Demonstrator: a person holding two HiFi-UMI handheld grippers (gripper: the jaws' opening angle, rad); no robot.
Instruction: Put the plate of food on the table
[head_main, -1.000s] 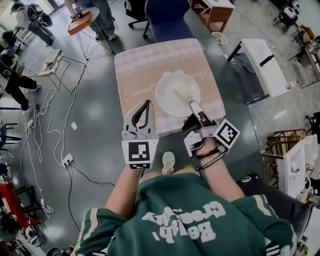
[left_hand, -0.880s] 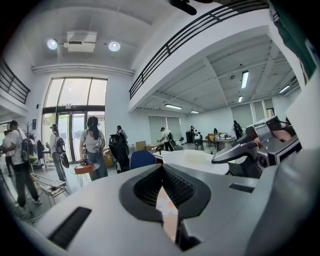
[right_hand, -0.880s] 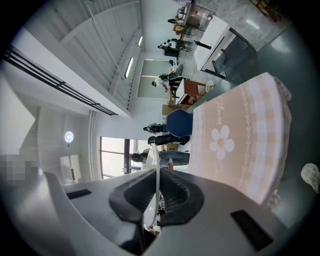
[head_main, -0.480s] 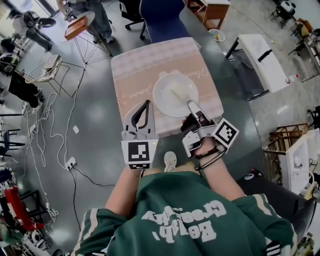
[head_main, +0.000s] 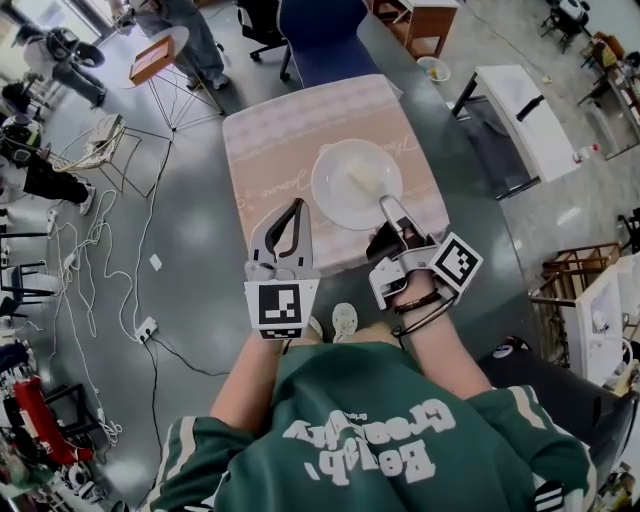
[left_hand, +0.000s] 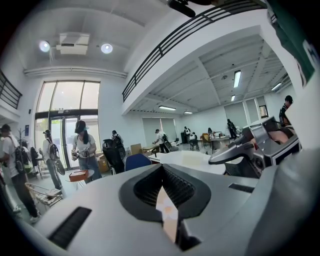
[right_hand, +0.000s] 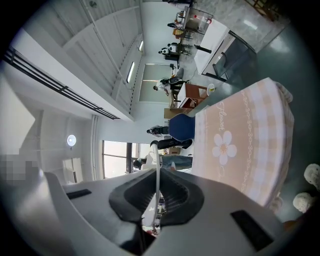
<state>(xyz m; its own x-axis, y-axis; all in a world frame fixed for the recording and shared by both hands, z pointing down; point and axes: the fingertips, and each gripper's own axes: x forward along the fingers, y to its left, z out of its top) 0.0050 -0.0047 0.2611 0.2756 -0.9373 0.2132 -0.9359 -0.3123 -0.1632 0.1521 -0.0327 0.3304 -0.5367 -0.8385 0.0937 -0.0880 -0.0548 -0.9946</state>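
A white plate (head_main: 350, 175) with a pale strip of food (head_main: 364, 180) lies flat on the pink flowered tablecloth of the table (head_main: 285, 130). My right gripper (head_main: 385, 206) is shut on the plate's near rim. In the right gripper view that rim (right_hand: 157, 167) runs edge-on between the jaws, with the tablecloth (right_hand: 240, 145) beside it. My left gripper (head_main: 297, 207) hovers over the table's near left edge, left of the plate, shut with nothing in it. The left gripper view looks past its closed jaws (left_hand: 165, 200) to the plate (left_hand: 192, 161) and the right gripper (left_hand: 250, 150).
A blue chair (head_main: 325, 35) stands at the table's far side. A small round stand (head_main: 160, 55) with people near it is at the far left, cables (head_main: 100, 270) trail over the left floor, and a white bench (head_main: 525, 110) sits to the right. My shoe (head_main: 343, 320) is under the near edge.
The head view has shifted a little. The right gripper keeps its hold on the plate's rim, and the left gripper stays at the table's near left edge.
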